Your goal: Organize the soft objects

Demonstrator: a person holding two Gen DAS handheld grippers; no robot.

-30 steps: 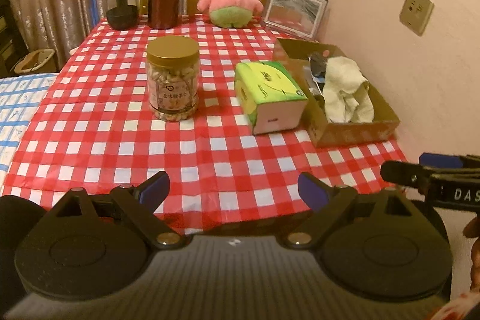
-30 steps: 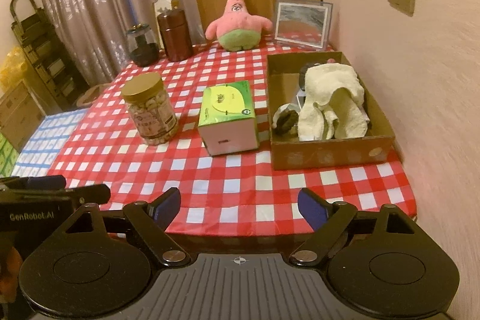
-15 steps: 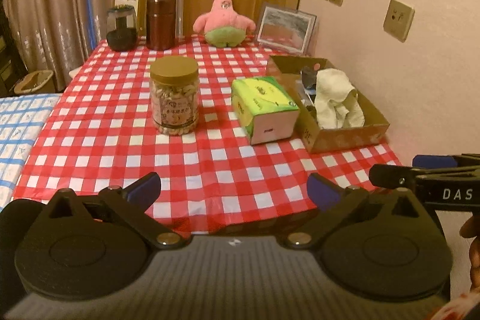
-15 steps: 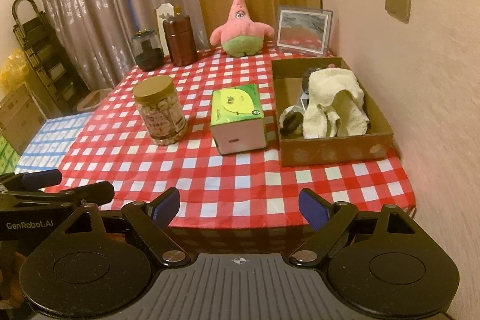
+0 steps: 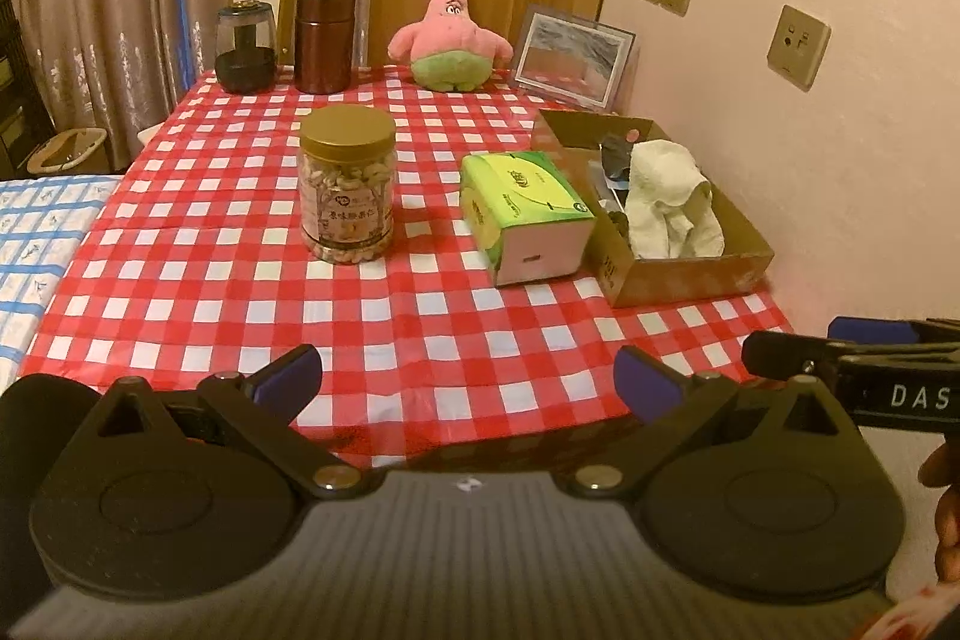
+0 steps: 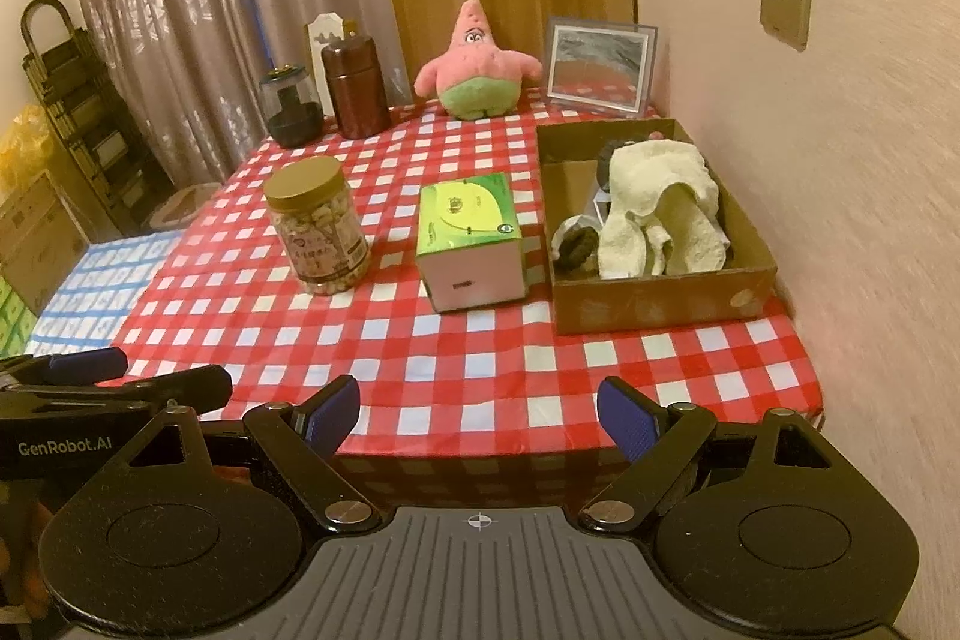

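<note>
Both jaws wide apart, empty.

Ahead of the left claw [image 5: 468,381], the worktop [image 5: 240,280] wears red-and-white checks. Beyond stand a gold-lidded jar [image 5: 347,193], a green tissue pack [image 5: 525,214] and a pink-and-green plush [image 5: 450,37]. A cream towel [image 6: 660,214] fills the brown box [image 6: 660,301].

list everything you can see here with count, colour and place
plush toy: 1, pink and green, table's far edge
picture frame: 1, grey, far right corner
brown canister: 1, far left
dark glass jar: 1, beside canister
nut jar: 1, gold lid, centre left
tissue pack: 1, green, centre
cardboard box: 1, brown, right edge
towel: 1, cream, inside box
tablecloth: 1, red-white check
left gripper: open, empty
right gripper: open, empty
</note>
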